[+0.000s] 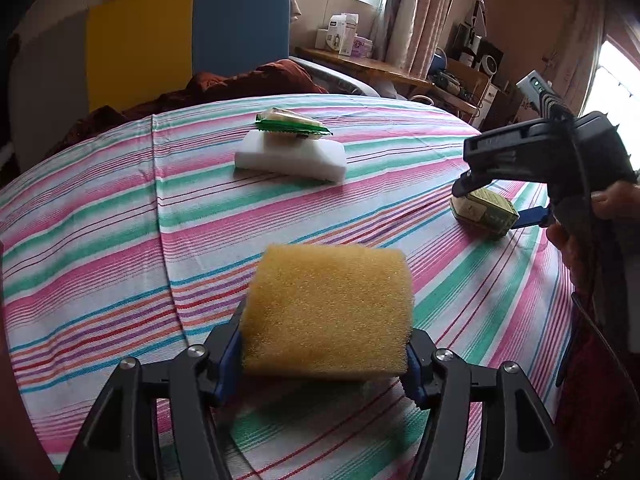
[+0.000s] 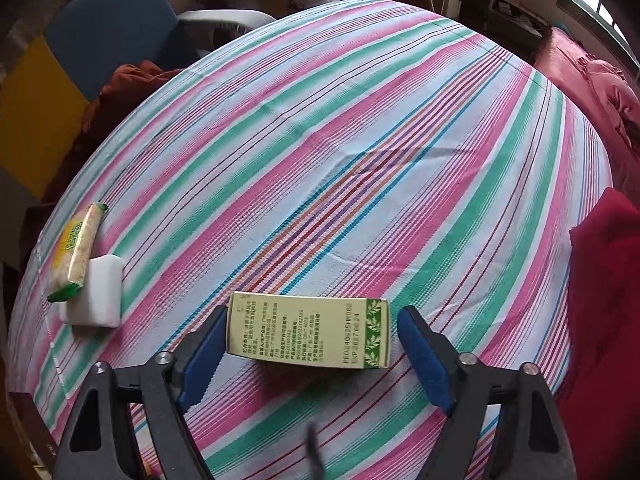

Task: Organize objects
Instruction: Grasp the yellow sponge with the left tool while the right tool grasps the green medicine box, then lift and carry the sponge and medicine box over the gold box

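A yellow sponge (image 1: pixel 328 304) sits between the blue pads of my left gripper (image 1: pixel 326 332), which is shut on it just above the striped cloth (image 1: pixel 120 220). A green and cream carton (image 2: pixel 308 330) lies flat on the cloth between the fingers of my right gripper (image 2: pixel 311 316). The left pad is close to the carton's end and a gap shows at the right pad, so this gripper is open. The left wrist view shows the same right gripper (image 1: pixel 494 204) straddling the carton (image 1: pixel 486 210). Farther back a green snack packet (image 1: pixel 292 124) rests on a white foam block (image 1: pixel 292 156).
A person's hand (image 1: pixel 612 200) holds the right gripper. A rust-brown blanket (image 1: pixel 248 80) and a blue and yellow panel (image 1: pixel 180 32) lie beyond the far edge. A wooden shelf (image 1: pixel 360 64) carries small boxes. Red fabric (image 2: pixel 604 280) borders the cloth on the right.
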Demonstrator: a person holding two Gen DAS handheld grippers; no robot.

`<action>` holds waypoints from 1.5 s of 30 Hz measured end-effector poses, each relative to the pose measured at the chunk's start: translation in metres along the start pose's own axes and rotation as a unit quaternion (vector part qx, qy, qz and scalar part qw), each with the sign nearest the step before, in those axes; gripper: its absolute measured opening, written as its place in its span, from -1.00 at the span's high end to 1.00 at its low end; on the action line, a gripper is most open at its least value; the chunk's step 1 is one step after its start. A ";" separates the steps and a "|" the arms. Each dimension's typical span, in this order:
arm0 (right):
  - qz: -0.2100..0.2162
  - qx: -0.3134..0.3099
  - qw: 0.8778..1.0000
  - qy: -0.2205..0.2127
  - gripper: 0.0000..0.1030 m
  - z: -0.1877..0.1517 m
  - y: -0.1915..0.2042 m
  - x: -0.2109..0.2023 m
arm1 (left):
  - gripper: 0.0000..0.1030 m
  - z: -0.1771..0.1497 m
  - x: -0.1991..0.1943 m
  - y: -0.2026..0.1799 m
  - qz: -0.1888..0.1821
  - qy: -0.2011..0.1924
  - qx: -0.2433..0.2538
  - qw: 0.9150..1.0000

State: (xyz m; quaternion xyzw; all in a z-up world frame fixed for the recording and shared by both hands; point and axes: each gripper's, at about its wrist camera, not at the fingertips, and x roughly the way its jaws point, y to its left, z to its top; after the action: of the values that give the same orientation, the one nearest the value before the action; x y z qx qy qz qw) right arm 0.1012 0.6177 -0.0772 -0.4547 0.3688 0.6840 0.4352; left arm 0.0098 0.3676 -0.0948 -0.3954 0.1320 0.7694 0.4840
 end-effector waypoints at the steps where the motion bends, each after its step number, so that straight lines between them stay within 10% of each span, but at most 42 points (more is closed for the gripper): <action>1: -0.004 -0.001 1.000 0.000 -0.49 0.000 0.000 0.000 | -0.26 0.000 0.000 0.000 0.000 -0.001 0.000 1.000; 13: -0.022 -0.016 0.999 0.032 -0.58 -0.004 0.004 0.012 | -0.27 0.000 0.000 0.002 -0.004 -0.001 -0.001 1.000; 45: 0.139 -0.147 0.979 -0.003 -0.45 -0.041 0.031 -0.047 | -0.18 -0.007 -0.006 -0.015 0.064 0.004 0.038 0.997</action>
State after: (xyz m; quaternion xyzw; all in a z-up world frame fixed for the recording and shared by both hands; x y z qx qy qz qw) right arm 0.0950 0.5578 -0.0421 -0.4558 0.3223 0.7861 0.2654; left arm 0.0271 0.3671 -0.0926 -0.3707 0.1885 0.7912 0.4484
